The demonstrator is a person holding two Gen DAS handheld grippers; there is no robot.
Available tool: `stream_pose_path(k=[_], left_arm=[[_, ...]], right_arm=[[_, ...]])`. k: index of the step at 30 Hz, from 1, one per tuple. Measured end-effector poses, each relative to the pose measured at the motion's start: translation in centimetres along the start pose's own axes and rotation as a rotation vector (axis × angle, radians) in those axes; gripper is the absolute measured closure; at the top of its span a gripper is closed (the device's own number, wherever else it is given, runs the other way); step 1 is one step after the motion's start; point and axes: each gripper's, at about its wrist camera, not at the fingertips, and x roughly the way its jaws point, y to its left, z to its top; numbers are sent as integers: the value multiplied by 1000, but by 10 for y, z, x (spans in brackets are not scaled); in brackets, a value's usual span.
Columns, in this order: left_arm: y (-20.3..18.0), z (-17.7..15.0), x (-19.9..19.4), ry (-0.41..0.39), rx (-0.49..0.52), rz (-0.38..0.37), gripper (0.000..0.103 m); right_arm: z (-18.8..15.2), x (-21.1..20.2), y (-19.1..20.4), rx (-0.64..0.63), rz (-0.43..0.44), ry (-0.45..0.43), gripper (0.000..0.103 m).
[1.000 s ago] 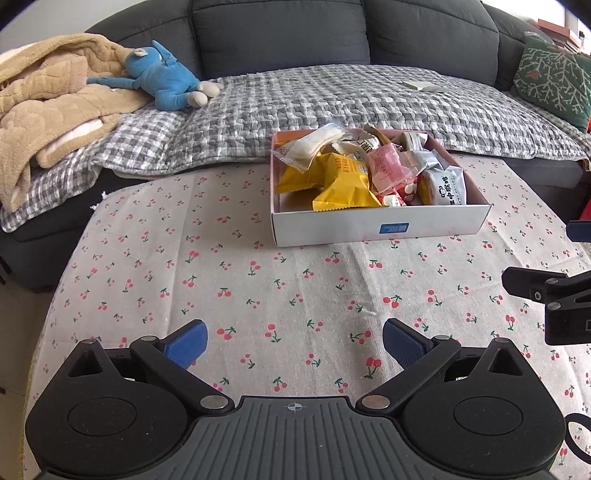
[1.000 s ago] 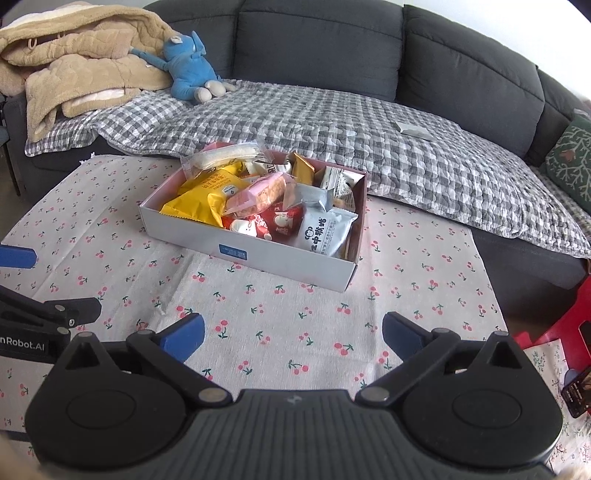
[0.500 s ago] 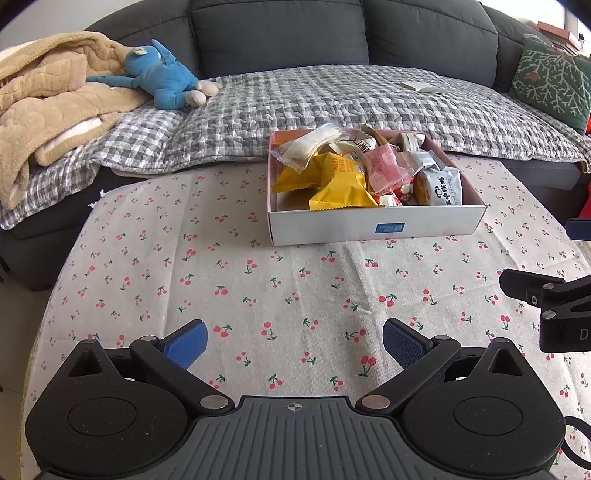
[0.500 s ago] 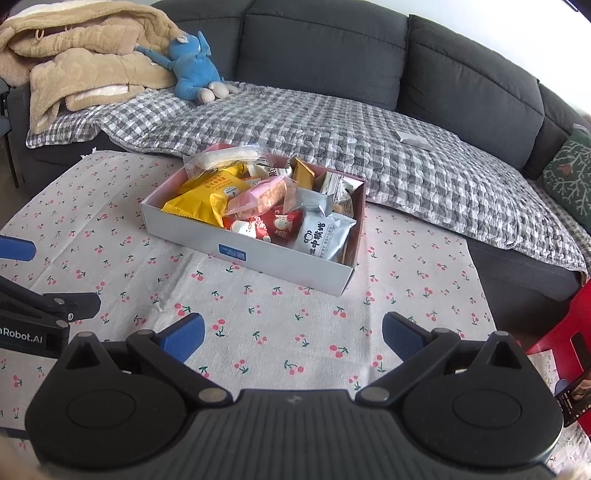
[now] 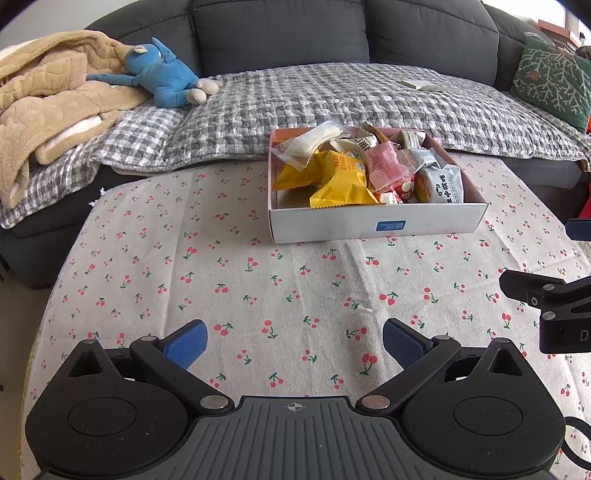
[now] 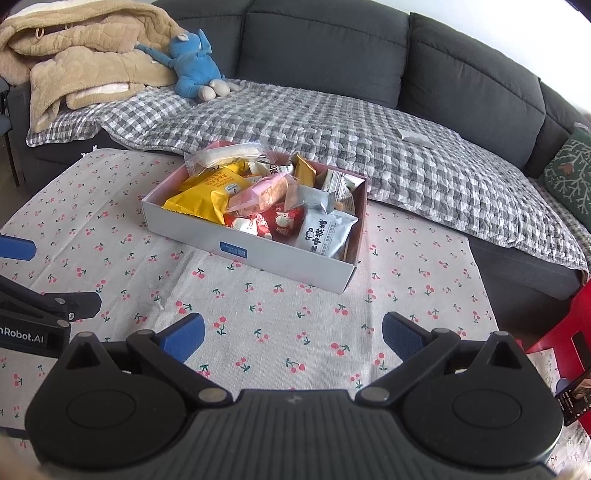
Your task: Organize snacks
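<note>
Where sofa (image 5: 280,29) backs cherry-print tablecloth (image 5: 221,280); snack box (image 5: 369,221) there

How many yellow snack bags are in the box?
2. One yellow bag lies at the front left of the box; the other yellow bag lies just left of it, partly under it. More may be hidden under the pile.
</note>
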Motion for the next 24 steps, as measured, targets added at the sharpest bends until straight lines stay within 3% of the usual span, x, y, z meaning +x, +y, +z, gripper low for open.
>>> stream_pose_path(k=[24], left_arm=[[2,0,-1,0,-1,-5,1]], right_arm=[[0,2,0,1,-3,8,0]])
